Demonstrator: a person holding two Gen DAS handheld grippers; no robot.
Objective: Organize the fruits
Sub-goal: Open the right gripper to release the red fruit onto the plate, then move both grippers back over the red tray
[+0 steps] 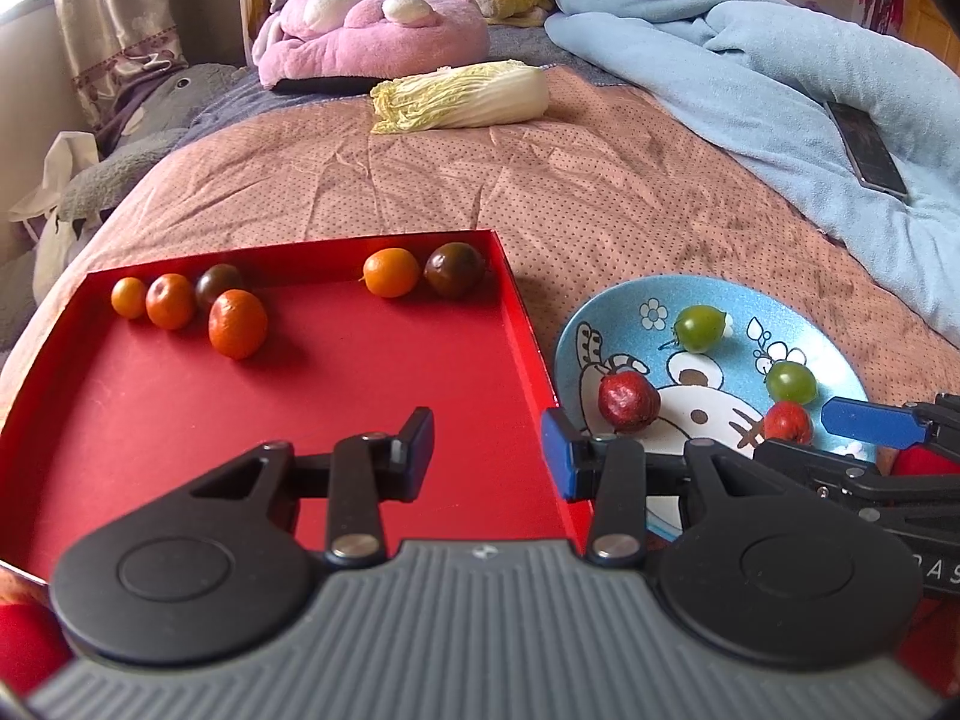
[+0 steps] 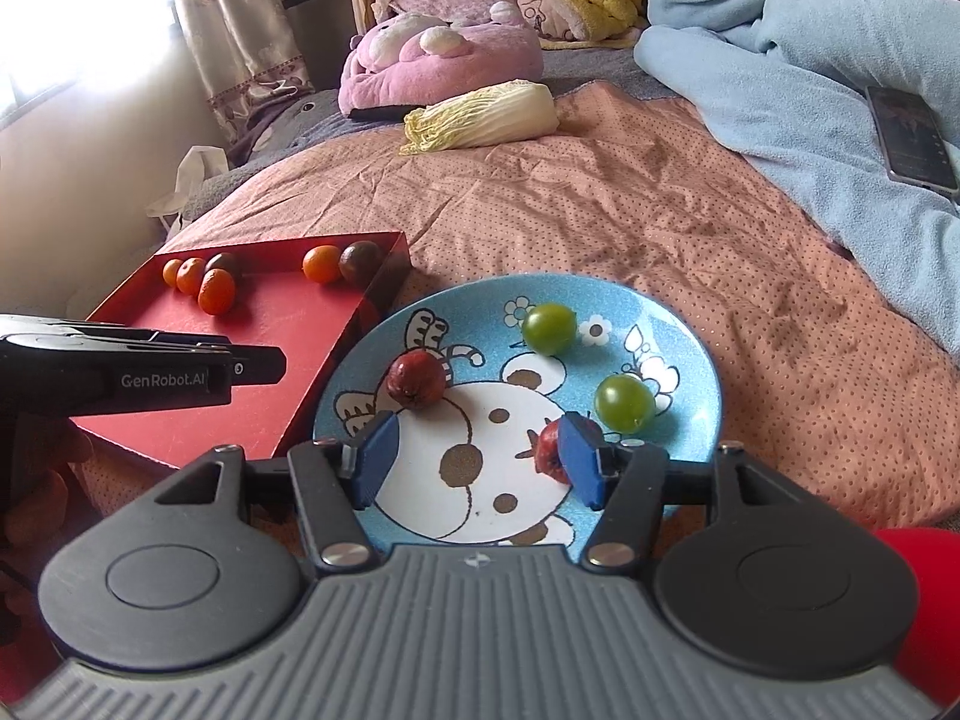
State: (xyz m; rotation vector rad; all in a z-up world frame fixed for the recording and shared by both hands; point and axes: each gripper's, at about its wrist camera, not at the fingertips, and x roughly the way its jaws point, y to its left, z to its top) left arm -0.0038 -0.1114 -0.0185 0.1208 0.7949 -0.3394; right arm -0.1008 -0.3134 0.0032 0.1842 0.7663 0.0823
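A red tray [image 1: 180,420] [image 2: 270,360] on the bed holds several small orange fruits [image 1: 237,324] [image 2: 215,292] and two dark ones [image 1: 454,269] along its far wall. A blue cartoon plate [image 2: 690,348] [image 1: 798,324] to its right holds two green fruits [image 2: 548,328] [image 2: 624,401] and two red ones [image 2: 416,378] [image 2: 547,450]. My left gripper [image 1: 487,450] is open and empty over the tray's near right part. My right gripper [image 2: 478,459] is open and empty over the plate's near side, its right finger beside the near red fruit.
A napa cabbage [image 1: 462,96] [image 2: 480,117] lies farther back on the pink dotted bedspread. A light blue blanket [image 1: 780,72] with a phone [image 1: 867,147] on it is at the right. Plush toys [image 1: 366,24] sit at the back.
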